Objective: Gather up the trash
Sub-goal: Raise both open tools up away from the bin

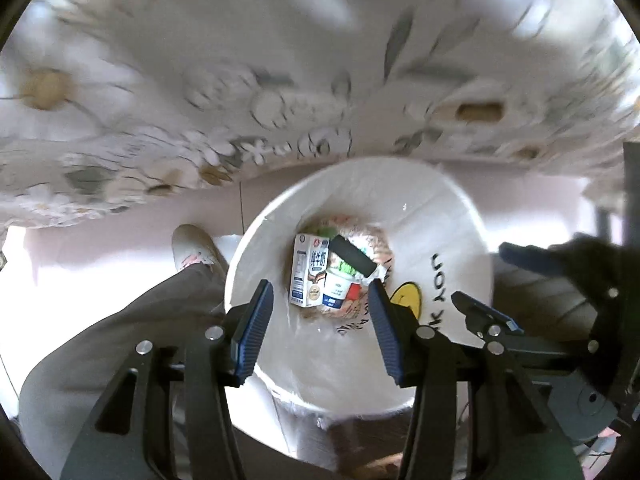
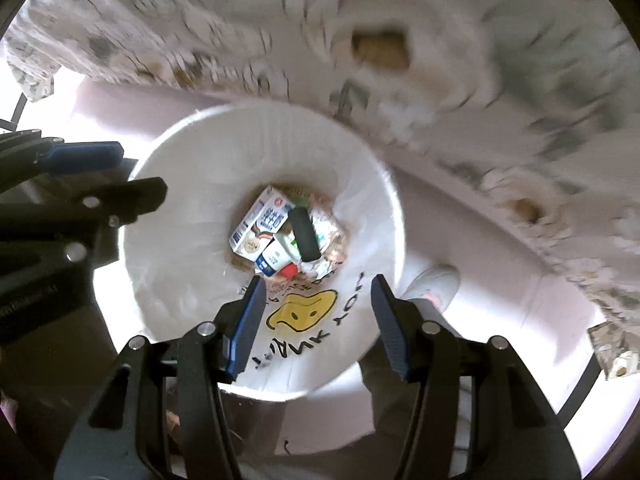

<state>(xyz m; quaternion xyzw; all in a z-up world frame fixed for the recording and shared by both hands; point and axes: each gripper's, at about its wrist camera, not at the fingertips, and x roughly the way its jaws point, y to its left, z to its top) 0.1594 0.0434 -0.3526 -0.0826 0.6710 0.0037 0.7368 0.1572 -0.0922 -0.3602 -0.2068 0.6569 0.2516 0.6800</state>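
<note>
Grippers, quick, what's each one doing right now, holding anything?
Left gripper: open, holding nothing, above the bin.
Right gripper: open, holding nothing, above the same bin.

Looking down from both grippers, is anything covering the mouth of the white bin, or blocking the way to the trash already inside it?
Nothing visible does. The white bin is open at the top; the milk carton and black cylinder lie exposed at the bottom. The left gripper and right gripper stand open, empty, above its mouth.
</note>
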